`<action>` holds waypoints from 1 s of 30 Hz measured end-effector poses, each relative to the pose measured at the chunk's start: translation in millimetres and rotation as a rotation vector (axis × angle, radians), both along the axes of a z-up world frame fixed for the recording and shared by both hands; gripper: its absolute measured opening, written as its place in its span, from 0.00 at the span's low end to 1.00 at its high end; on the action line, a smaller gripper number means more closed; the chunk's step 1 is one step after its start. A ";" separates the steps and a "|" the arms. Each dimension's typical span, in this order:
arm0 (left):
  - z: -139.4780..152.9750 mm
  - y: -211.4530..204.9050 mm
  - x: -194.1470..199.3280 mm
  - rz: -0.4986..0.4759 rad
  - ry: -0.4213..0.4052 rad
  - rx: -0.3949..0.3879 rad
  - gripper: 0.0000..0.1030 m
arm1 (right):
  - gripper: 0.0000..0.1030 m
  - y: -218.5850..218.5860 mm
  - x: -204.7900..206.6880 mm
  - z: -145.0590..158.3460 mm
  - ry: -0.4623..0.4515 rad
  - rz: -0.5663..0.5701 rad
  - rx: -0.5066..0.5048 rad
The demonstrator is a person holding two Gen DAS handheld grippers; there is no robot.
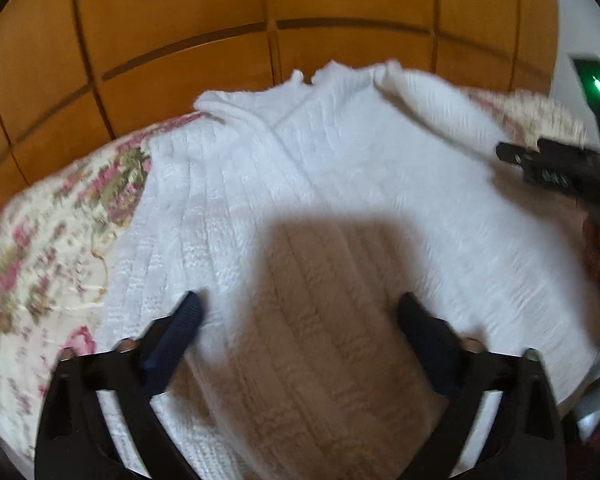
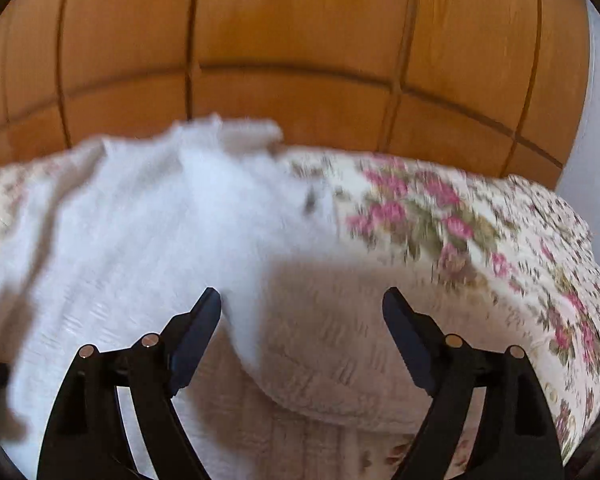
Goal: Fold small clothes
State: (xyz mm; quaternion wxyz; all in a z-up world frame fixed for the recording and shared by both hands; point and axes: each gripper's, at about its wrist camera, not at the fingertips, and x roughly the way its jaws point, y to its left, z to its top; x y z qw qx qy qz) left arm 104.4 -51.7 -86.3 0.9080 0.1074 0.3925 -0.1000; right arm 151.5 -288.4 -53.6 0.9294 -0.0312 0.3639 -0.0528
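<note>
A floral bedspread lies before orange-brown panelled wooden doors.

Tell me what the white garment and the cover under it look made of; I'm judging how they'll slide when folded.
The white garment looks like a soft knit, perhaps cotton or acrylic: raised ribs and a fuzzy, matte surface. The floral cover beneath looks like a quilted woven fabric, matte, with a puckered, stitched texture and printed pink flowers. Blur leaves the exact fibres open.

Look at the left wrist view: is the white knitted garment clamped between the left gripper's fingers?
No: the left gripper stands open above the white knitted garment, its fingers wide apart.
</note>
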 end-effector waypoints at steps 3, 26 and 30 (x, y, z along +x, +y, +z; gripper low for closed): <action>1.3 3.4 -3.9 -0.058 0.005 -0.035 0.38 | 0.93 -3.8 3.5 -12.9 0.061 -0.052 0.004; 78.4 274.7 98.9 0.432 -0.048 -0.224 0.15 | 0.98 -4.6 4.1 -23.3 0.063 -0.090 -0.050; 67.0 326.2 126.7 0.560 -0.041 -0.168 0.15 | 0.98 -4.0 4.4 -23.4 0.063 -0.093 -0.060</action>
